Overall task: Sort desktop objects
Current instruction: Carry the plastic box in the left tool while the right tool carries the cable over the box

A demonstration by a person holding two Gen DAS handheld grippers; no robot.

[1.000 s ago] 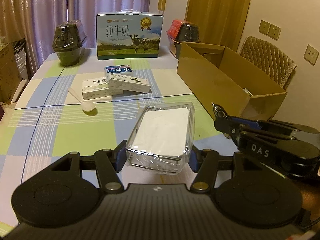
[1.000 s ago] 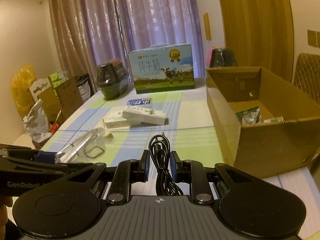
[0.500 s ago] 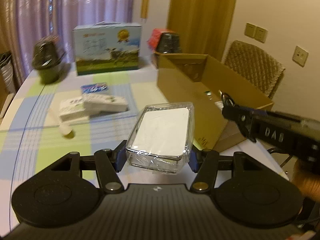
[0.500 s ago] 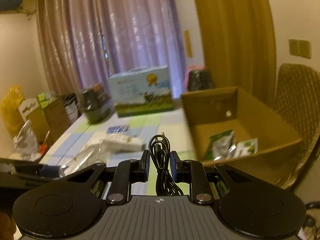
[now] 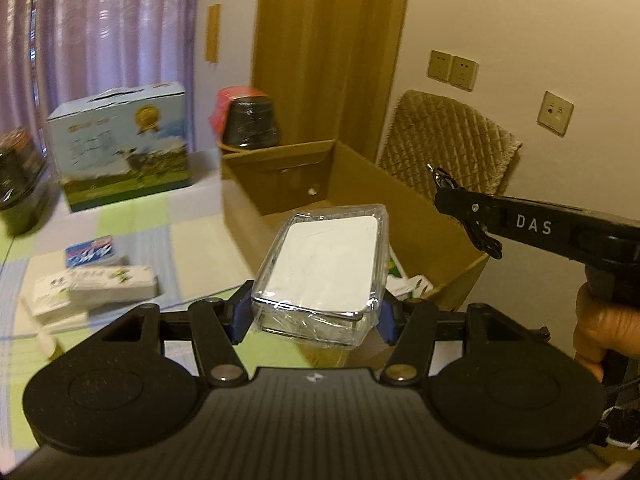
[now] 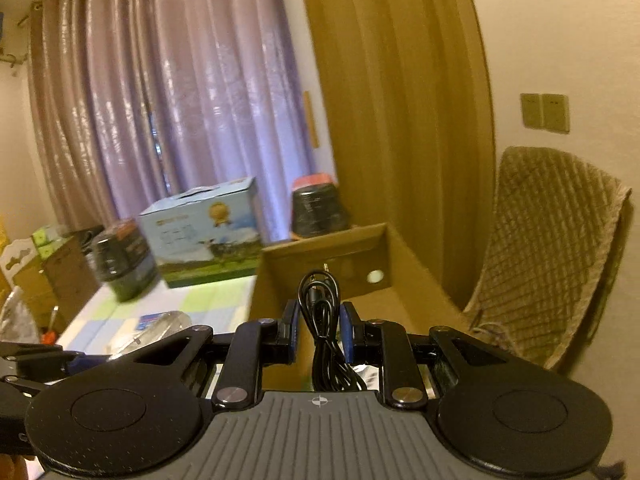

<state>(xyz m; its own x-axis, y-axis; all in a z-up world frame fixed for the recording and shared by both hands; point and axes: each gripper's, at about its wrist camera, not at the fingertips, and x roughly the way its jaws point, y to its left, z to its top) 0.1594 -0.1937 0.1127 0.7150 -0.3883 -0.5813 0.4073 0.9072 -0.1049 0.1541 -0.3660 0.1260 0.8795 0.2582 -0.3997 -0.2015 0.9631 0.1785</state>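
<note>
Cardboard box [image 5: 404, 216], two loads hanging over it.
Left view: my left gripper [image 5: 312, 316], jaws pinching one wrapped clear case [image 5: 324, 268] at its near end, holds it over the box's near edge; slick film could slip, or the case clip the wall. On the worktop [image 5: 192, 240] sit three small packs, one milk carton, two dark tubs. Right view: my right gripper [image 6: 319, 334], jaws pressed on one black cable [image 6: 322, 320] above the box; loose loops may snag.
</note>
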